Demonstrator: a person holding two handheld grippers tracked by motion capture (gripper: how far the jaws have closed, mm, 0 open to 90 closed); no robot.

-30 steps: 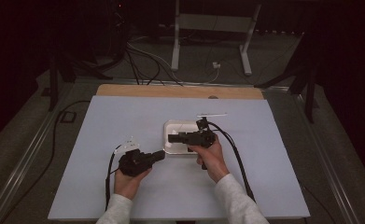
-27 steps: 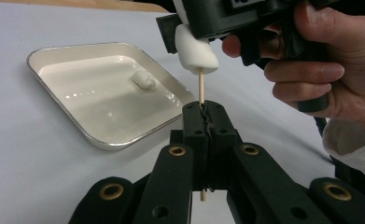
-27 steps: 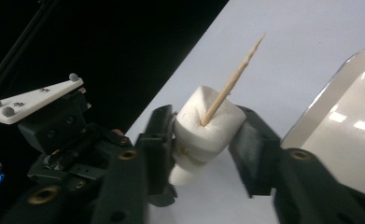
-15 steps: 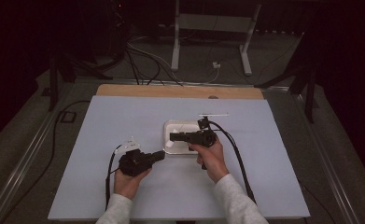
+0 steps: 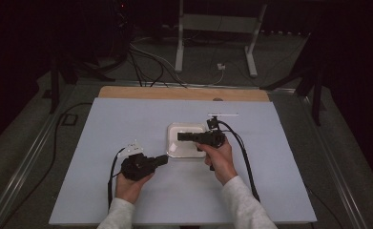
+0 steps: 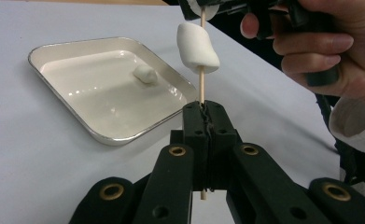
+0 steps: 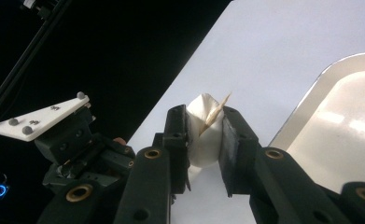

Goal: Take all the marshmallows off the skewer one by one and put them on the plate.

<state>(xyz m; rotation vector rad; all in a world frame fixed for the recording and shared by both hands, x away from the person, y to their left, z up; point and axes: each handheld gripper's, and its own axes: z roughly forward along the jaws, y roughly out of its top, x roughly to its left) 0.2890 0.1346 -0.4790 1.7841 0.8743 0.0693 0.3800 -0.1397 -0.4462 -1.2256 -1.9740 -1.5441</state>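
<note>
Skewer is standing upright in my left gripper, whose jaws are pressing together on its lower end, low over the tabletop. I am seeing one marshmallow threaded on this stick. My right gripper is squeezing a second marshmallow on the pointed tip, above the near edge of the white tray. One small white piece is lying inside the tray.
</note>
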